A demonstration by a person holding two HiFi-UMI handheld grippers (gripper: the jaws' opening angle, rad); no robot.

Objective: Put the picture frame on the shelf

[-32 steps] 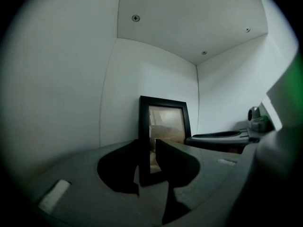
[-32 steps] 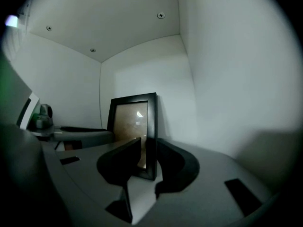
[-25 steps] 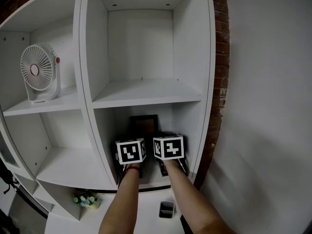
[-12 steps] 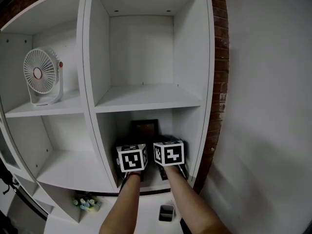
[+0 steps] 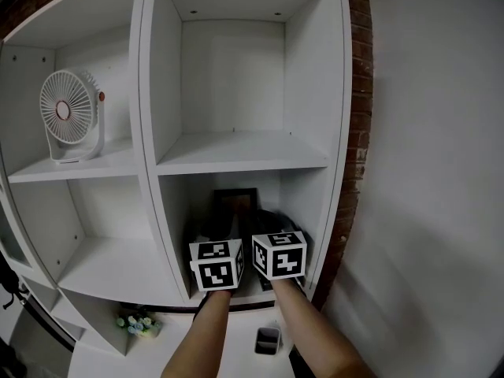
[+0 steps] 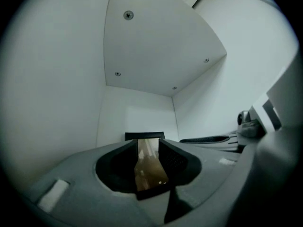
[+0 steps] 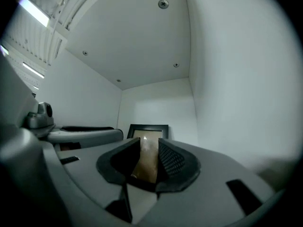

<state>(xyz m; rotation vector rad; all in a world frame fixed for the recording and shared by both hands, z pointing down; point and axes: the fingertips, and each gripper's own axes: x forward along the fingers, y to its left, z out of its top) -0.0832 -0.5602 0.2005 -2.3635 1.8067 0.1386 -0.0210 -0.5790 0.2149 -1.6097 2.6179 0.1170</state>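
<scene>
**Frame stands at the back of the shelf, both grippers free of it**

The left gripper has just been opening its jaws. They now stand spread with nothing between them. The right gripper is spread too and also holds nothing.

Through each gap the picture frame shows straight ahead, deeper in the compartment and apart from both grippers. It stands upright at the back edge of the lower right compartment of the shelf, its long axis vertical and its top against the back wall. In the head view it sits about midway between the two grippers, so neither is clearly nearer.

The placing looks done, and what remains is probably a straight pull back out of the opening.

No brand or writing can be read. Only the black-and-white square markers show on the grippers' cubes.
</scene>
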